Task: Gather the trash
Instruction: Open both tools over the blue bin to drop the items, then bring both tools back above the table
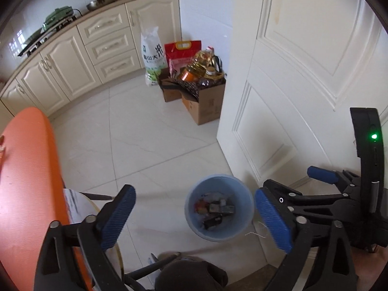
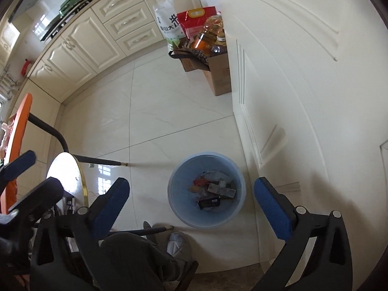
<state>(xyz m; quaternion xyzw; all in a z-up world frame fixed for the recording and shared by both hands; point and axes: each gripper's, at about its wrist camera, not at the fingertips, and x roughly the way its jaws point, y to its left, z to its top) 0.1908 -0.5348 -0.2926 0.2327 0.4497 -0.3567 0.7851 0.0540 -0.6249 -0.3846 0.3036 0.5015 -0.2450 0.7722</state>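
A light blue trash bin (image 1: 238, 195) stands on the tiled floor by the white door; it also shows in the right wrist view (image 2: 179, 181). Inside lie several pieces of trash (image 1: 215, 209), wrappers and small boxes (image 2: 214, 191). My left gripper (image 1: 195, 218) is open and empty, held above the bin, which sits between its blue pads. My right gripper (image 2: 191, 208) is open and empty, also above the bin. The right gripper (image 1: 291, 186) appears at the right of the left wrist view.
An orange-topped table (image 1: 26, 181) and a round marble side table (image 2: 65, 174) stand at left. A white door (image 1: 303, 72) is at right. Cardboard boxes (image 1: 203, 101) with oil bottles and rice bags stand by cream cabinets (image 1: 72, 55). My knee and slipper (image 2: 178, 243) are below.
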